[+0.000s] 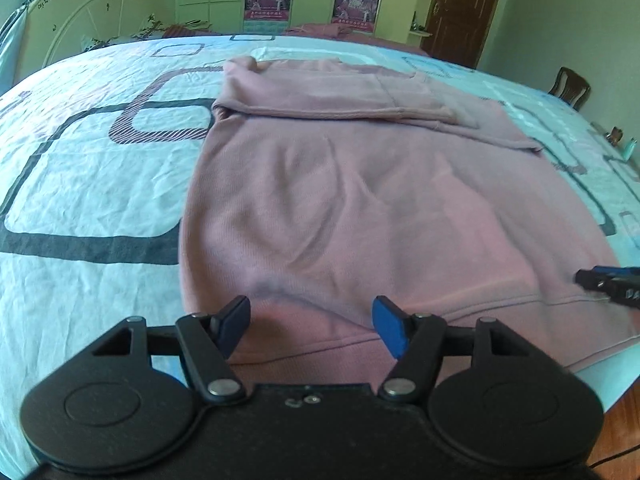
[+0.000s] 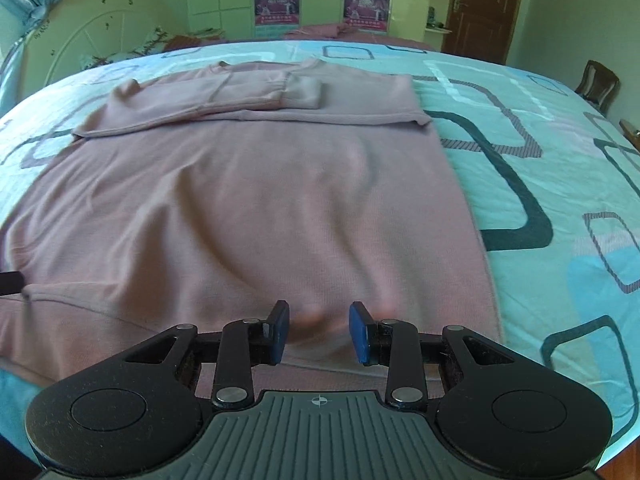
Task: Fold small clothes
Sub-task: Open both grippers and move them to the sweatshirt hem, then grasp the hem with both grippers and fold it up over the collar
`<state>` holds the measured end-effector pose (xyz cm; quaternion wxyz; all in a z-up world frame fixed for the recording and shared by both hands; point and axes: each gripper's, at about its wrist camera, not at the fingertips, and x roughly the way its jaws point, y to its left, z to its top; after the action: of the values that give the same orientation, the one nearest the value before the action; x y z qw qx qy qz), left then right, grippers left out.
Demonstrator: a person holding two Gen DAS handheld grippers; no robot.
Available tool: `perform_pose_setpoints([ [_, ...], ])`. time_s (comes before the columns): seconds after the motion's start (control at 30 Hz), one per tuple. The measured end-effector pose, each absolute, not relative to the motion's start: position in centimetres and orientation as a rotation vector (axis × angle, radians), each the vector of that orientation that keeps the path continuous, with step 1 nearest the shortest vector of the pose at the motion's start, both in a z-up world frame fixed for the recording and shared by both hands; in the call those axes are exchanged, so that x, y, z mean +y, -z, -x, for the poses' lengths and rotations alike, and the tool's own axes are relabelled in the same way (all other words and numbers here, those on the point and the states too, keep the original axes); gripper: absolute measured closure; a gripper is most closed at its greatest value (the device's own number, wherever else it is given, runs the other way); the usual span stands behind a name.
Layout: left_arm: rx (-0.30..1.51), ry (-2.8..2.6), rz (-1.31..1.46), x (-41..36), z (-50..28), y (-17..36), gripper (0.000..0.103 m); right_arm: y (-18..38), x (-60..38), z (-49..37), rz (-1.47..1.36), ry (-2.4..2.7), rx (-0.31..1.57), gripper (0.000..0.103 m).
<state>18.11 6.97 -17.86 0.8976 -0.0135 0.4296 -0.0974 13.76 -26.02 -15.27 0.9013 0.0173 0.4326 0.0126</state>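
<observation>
now both sleeves lie folded across the pink sweatshirt [image 1: 360, 200], so the bottom hem comes next. left gripper [image 1: 312, 326] and right gripper [image 2: 319, 332] hover above it, jaws apart and empty; each must pinch a hem corner.

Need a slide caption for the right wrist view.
Right gripper open over the near hem of a pink sweater, sleeves folded across, on a patterned bedsheet.

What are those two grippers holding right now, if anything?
Nothing. The left gripper and right gripper both stand open above the pink sweater's near hem, with no fabric pinched between their pads.
</observation>
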Motion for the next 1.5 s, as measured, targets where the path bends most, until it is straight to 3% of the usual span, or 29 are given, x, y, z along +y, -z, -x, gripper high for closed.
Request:
perform_pose_setpoints([
  [0.47,0.880,0.184,0.005,7.3,-16.6,18.2,0.030,15.2,-27.1,-11.6,-0.031,0.014,0.905,0.069],
  [0.53,0.879,0.173,0.013,7.8,-16.4,17.9,0.030,15.0,-27.7,-11.2,-0.030,0.032,0.905,0.057],
  [0.57,0.876,0.167,0.014,8.1,-16.2,17.8,0.030,14.9,-27.9,-11.0,-0.030,0.043,0.901,0.040],
  [0.6,0.873,0.162,0.014,8.4,-16.1,17.6,0.030,14.7,-28.3,-10.7,-0.026,0.054,0.891,0.035],
  [0.7,0.875,0.137,0.020,9.4,-15.8,17.2,0.022,14.4,-29.4,-10.0,-0.009,0.082,0.879,0.035],
  [0.83,0.893,0.124,0.055,10.9,-15.4,17.5,0.022,14.2,-31.4,-9.2,-0.035,0.127,0.887,0.035],
  [1.1,0.940,0.149,0.122,12.3,-14.6,18.5,0.030,15.2,-33.4,-7.9,-0.103,0.156,0.929,0.035],
  [1.23,0.957,0.186,0.124,11.6,-14.4,18.8,0.045,15.8,-33.4,-7.6,-0.145,0.151,0.944,0.035],
  [1.3,0.968,0.212,0.129,11.4,-14.5,18.8,0.060,15.9,-33.4,-7.6,-0.170,0.138,0.949,0.054],
  [1.4,0.987,0.228,0.156,11.5,-14.9,18.8,0.072,15.6,-33.0,-7.7,-0.178,0.122,0.951,0.066],
  [1.43,0.989,0.235,0.171,11.7,-15.0,18.8,0.080,15.6,-32.9,-7.8,-0.177,0.117,0.952,0.069],
  [1.5,0.988,0.243,0.212,12.2,-15.4,18.6,0.091,15.4,-33.0,-7.9,-0.185,0.107,0.952,0.087],
])
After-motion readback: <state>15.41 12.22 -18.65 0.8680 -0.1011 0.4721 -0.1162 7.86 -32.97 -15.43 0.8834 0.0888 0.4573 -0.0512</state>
